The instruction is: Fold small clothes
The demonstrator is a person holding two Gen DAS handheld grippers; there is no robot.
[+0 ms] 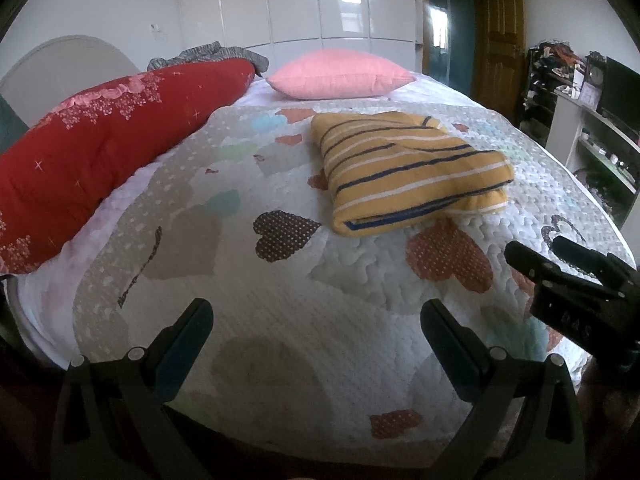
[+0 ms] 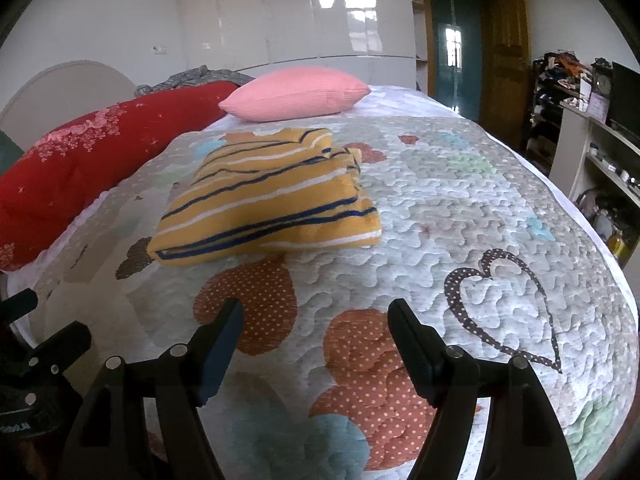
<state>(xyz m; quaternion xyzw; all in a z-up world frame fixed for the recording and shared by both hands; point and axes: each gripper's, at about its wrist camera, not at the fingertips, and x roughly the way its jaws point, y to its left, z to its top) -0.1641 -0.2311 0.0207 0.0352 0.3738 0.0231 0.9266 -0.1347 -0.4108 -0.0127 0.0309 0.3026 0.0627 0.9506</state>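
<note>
A yellow garment with navy and white stripes (image 1: 408, 170) lies folded into a thick rectangle on the quilted bed cover (image 1: 280, 312). It also shows in the right wrist view (image 2: 268, 204). My left gripper (image 1: 316, 310) is open and empty, held above the quilt well short of the garment. My right gripper (image 2: 316, 312) is open and empty, also short of the garment. The right gripper shows at the right edge of the left wrist view (image 1: 536, 250). Part of the left gripper shows at the left edge of the right wrist view.
A pink pillow (image 1: 340, 74) and a red floral quilt roll (image 1: 92, 144) lie at the head and left side of the bed. White wardrobes (image 1: 300, 0) stand behind. Shelves with clutter (image 1: 600, 140) and a wooden door (image 1: 500, 32) are at the right.
</note>
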